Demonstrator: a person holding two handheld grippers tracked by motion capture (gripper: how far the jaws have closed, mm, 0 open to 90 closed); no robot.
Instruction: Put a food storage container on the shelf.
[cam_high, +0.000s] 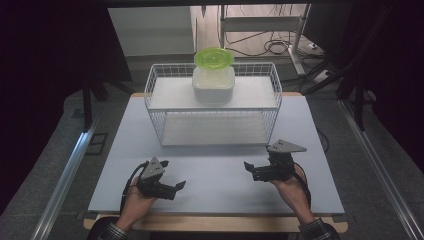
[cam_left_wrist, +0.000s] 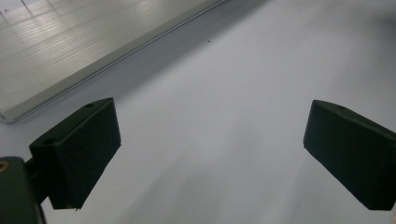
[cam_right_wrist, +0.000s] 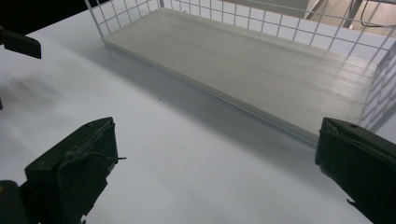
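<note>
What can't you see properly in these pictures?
- High view: what is inside the white container; its cloudy walls and the green lid hide it.
- High view: the person's arms, cut off by the bottom edge.
- Right gripper view: the wire rack top, cut off by the top edge.

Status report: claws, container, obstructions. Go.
Left claw open, empty, low over table. Right claw open, empty, facing it. White container with green lid on wire rack top shelf, untouched. Nothing between claws and rack.

Left gripper (cam_high: 179, 186) and right gripper (cam_high: 248, 167) open above table (cam_high: 210, 170), lidded container (cam_high: 214, 82) atop wire rack (cam_high: 155, 107)
</note>
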